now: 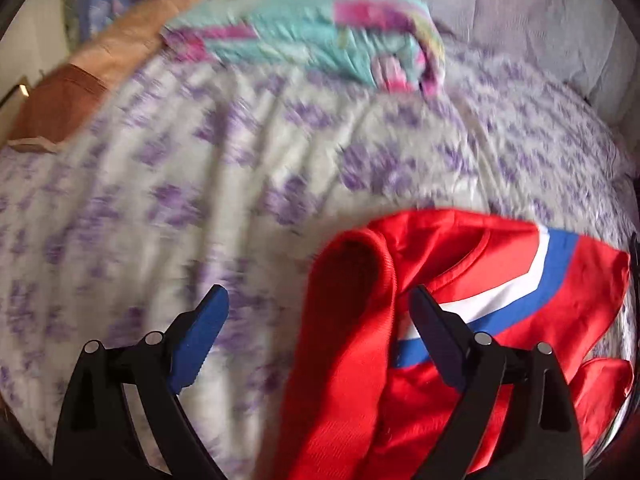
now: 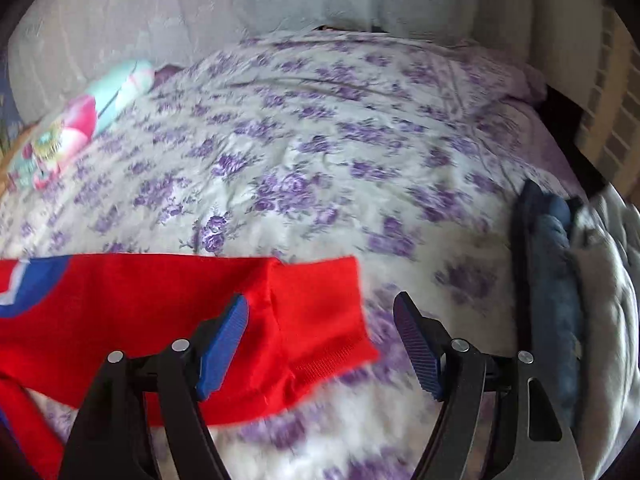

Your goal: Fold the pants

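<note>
Red pants (image 1: pixel 460 264) w/ white + blue stripe lie on the bed (image 1: pixel 200 208), on the purple-flower cover, near its front edge. In left wrist view they fill the lower right; one red part is doubled over into a thick fold running down toward the cam.

Left gripper (image 1: pixel 320 312): jaws wide apart, not clamped on anything. The red fold sits betw. the two fingers but pads don't press it; the right finger is over the striped part, the left finger over bare cover. View is blurred, so can't tell if tips touch cloth.

Right gripper (image 2: pixel 320 320): jaws apart too, nothing pinched. Red cuff end (image 2: pixel 320 320) of the pants lies flat betw. the fingers; left pad is over the red cloth, right pad over bare cover. Pants run off the left edge of this view, stripe just showing there.

Around:
- Teal/pink patterned cloth (image 1: pixel 320 40) at the bed's far side by the pale wall, well apart from pants. Not in the way.
- Tan/brown cushion (image 1: pixel 80 92) at far left corner in left view.
- Dark blue garment (image 2: pixel 552 264) + grey/white quilted cloth (image 2: pixel 608 280) at the bed's right edge in right view, near the right finger but apart from the pants.
- Pale lilac pillow (image 2: pixel 500 76) at far right corner.

Cover betw. pants and the far side is bare, just wrinkled.
</note>
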A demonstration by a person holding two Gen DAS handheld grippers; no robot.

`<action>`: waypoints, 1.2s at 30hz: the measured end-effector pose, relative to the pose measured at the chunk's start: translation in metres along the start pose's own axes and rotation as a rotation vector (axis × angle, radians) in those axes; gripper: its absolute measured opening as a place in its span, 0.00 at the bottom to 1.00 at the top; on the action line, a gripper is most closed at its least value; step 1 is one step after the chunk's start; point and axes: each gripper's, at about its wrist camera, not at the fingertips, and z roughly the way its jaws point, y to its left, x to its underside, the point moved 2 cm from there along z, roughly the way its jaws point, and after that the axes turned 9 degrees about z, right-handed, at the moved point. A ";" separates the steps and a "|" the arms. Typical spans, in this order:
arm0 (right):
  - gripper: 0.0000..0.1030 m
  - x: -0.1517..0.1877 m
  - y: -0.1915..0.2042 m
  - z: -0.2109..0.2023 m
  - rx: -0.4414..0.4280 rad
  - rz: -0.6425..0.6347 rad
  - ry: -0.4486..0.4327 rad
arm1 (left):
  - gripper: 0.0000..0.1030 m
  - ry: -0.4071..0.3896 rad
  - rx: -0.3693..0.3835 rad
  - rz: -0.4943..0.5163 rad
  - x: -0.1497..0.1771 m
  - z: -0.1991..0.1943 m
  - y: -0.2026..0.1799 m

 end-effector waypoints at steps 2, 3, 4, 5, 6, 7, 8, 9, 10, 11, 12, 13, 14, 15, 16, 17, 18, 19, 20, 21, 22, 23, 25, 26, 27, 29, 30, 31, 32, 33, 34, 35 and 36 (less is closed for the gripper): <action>0.73 -0.003 0.011 0.008 0.003 -0.016 0.004 | 0.86 0.017 0.010 0.021 -0.004 0.009 -0.011; 0.73 -0.003 0.015 0.009 0.006 -0.023 0.001 | 0.86 0.035 0.016 0.031 -0.008 0.014 -0.017; 0.73 -0.003 0.020 0.009 0.005 -0.035 0.000 | 0.86 0.052 0.023 0.036 -0.010 0.019 -0.021; 0.72 -0.002 0.024 0.012 0.012 -0.050 0.008 | 0.86 0.071 0.023 0.037 -0.013 0.024 -0.023; 0.71 0.000 0.027 0.017 0.034 -0.066 0.033 | 0.85 0.091 0.025 0.026 -0.015 0.030 -0.024; 0.59 0.002 0.028 0.024 0.056 -0.076 0.065 | 0.75 0.099 0.037 0.012 -0.016 0.032 -0.023; 0.35 0.006 0.028 0.035 0.060 -0.085 0.127 | 0.59 0.105 0.048 -0.003 -0.017 0.033 -0.023; 0.33 0.009 0.028 0.041 0.037 -0.083 0.166 | 0.55 0.104 0.017 -0.019 -0.019 0.032 -0.021; 0.26 0.009 0.027 0.040 0.024 -0.077 0.155 | 0.46 0.098 0.020 -0.035 -0.020 0.030 -0.019; 0.18 0.007 0.025 0.037 0.005 -0.072 0.149 | 0.42 0.077 0.036 -0.061 -0.022 0.026 -0.017; 0.15 0.004 0.023 0.032 -0.016 -0.051 0.135 | 0.42 0.041 0.042 -0.090 -0.023 0.018 -0.015; 0.12 0.001 0.021 0.027 -0.032 -0.035 0.118 | 0.41 -0.001 0.048 -0.112 -0.025 0.008 -0.013; 0.11 -0.002 0.020 0.019 -0.046 -0.024 0.091 | 0.41 -0.073 0.058 -0.141 -0.028 -0.008 -0.010; 0.11 -0.005 0.019 0.011 -0.059 -0.017 0.062 | 0.41 -0.118 0.059 -0.162 -0.030 -0.017 -0.008; 0.11 -0.008 0.020 0.002 -0.084 -0.009 0.024 | 0.41 -0.159 0.051 -0.178 -0.033 -0.026 -0.006; 0.11 -0.010 0.023 -0.004 -0.100 -0.007 -0.008 | 0.41 -0.187 0.030 -0.189 -0.035 -0.031 -0.004; 0.11 -0.013 0.026 -0.004 -0.105 -0.004 -0.026 | 0.41 -0.212 -0.003 -0.195 -0.039 -0.031 -0.001; 0.12 -0.017 0.031 -0.001 -0.113 -0.004 -0.040 | 0.41 -0.210 -0.026 -0.195 -0.043 -0.024 0.000; 0.21 -0.019 0.036 0.008 -0.102 -0.010 -0.028 | 0.42 -0.194 -0.043 -0.194 -0.047 -0.015 0.002; 0.35 -0.016 0.042 0.026 -0.054 -0.031 0.023 | 0.42 -0.152 -0.064 -0.205 -0.050 0.004 0.005; 0.60 -0.011 0.043 0.041 0.010 -0.056 0.074 | 0.43 -0.093 -0.069 -0.213 -0.051 0.024 0.007; 0.65 -0.007 0.043 0.051 0.066 -0.082 0.087 | 0.45 -0.049 -0.063 -0.216 -0.051 0.038 0.009; 0.67 -0.008 0.038 0.041 0.059 -0.067 0.016 | 0.50 0.005 -0.041 -0.245 -0.049 0.055 0.015; 0.72 -0.009 0.032 0.032 0.045 -0.034 -0.020 | 0.51 0.002 -0.032 -0.247 -0.050 0.052 0.016; 0.73 -0.012 0.023 0.019 0.022 0.005 -0.060 | 0.56 -0.005 -0.029 -0.243 -0.050 0.048 0.016; 0.76 -0.012 0.013 0.012 0.022 0.013 -0.075 | 0.72 -0.035 -0.037 -0.217 -0.050 0.029 0.014; 0.76 -0.011 0.008 0.012 0.015 0.013 -0.064 | 0.75 -0.050 -0.035 -0.212 -0.049 0.020 0.014; 0.76 -0.011 0.005 0.013 0.011 0.020 -0.062 | 0.80 -0.065 -0.035 -0.207 -0.049 0.011 0.016; 0.76 -0.010 0.002 0.013 -0.003 0.036 -0.068 | 0.81 -0.077 -0.046 -0.203 -0.048 0.002 0.018; 0.76 -0.011 0.000 0.010 -0.022 0.054 -0.080 | 0.81 -0.093 -0.054 -0.202 -0.045 -0.009 0.019; 0.77 -0.011 -0.003 0.004 -0.083 0.091 -0.107 | 0.82 -0.110 -0.037 -0.207 -0.038 -0.021 0.021; 0.78 -0.013 -0.005 -0.001 -0.179 0.128 -0.121 | 0.84 -0.117 -0.022 -0.213 -0.030 -0.031 0.022; 0.80 -0.014 -0.006 -0.003 -0.256 0.147 -0.118 | 0.85 -0.119 -0.013 -0.215 -0.022 -0.038 0.021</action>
